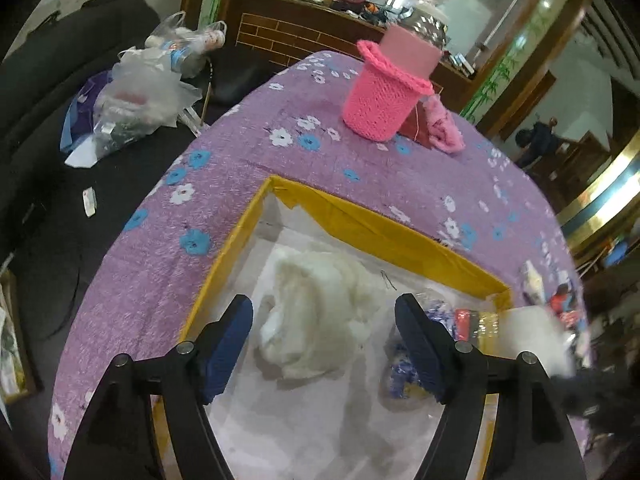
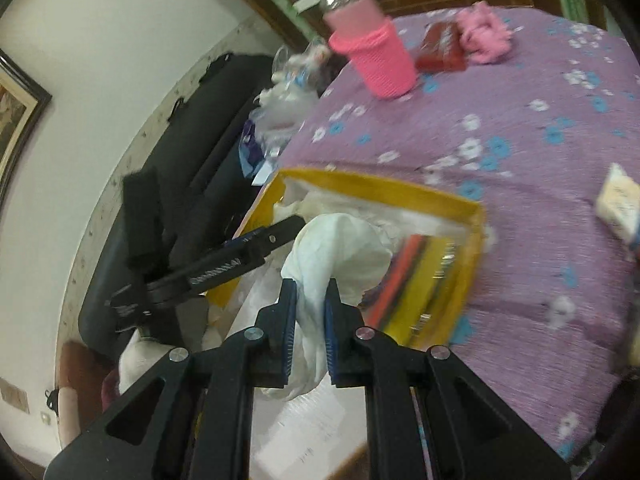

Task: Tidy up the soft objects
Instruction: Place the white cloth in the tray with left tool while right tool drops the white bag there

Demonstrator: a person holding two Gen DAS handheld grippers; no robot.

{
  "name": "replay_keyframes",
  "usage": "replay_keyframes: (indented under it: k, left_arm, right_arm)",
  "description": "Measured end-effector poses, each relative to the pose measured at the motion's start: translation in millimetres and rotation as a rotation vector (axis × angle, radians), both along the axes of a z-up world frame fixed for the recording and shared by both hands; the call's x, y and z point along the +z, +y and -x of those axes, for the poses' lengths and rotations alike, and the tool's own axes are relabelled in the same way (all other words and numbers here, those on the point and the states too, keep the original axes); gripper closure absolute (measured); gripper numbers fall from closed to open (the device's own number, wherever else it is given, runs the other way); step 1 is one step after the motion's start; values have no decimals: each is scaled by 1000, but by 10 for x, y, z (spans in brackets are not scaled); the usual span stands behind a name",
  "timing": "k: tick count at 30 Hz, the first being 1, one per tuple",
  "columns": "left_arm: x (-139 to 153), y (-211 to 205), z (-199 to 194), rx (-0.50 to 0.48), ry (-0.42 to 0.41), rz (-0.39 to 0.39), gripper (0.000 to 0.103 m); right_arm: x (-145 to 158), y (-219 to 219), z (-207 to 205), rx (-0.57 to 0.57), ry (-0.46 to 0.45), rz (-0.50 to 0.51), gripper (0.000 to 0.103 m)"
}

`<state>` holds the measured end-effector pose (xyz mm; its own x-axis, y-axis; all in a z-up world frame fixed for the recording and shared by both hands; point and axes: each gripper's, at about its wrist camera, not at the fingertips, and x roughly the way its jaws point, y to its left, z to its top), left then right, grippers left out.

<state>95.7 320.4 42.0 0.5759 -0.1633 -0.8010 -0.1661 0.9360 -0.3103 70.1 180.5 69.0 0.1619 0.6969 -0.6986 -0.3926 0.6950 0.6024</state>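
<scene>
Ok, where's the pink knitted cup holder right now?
The pink knitted cup holder stands upright at the purple floral tablecloth's far end, beyond the yellow box, beside a pink yarn scrap.

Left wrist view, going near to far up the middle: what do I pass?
Left gripper, jaws open → white stuffing in the box → yellow box rim → purple floral cloth → pink knitted cup.

Surface covered by a purple floral cloth (image 1: 224, 184). Resting on it: a yellow-rimmed box (image 1: 360, 220) at the near edge; a pink knitted cup (image 1: 380, 96), a dark red packet (image 2: 440, 50) and pink fabric (image 1: 444, 124) at the far end.
</scene>
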Motion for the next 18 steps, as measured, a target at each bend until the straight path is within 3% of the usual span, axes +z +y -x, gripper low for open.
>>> replay_keyframes:
  k: [3, 10, 15, 18]
  left_arm:
    - [68, 110, 91, 17, -19, 50, 29]
    - [400, 526, 910, 124, -226, 155, 22]
    - [388, 662, 1366, 167, -280, 155, 22]
    - [341, 662, 1587, 187, -305, 160, 21]
  right_arm:
    - [-61, 228, 17, 58, 14, 16, 92]
    - [-345, 827, 121, 157, 50, 96, 91]
    - [-483, 1179, 23, 171, 83, 104, 90]
    - [-511, 1336, -33, 181, 53, 128, 77]
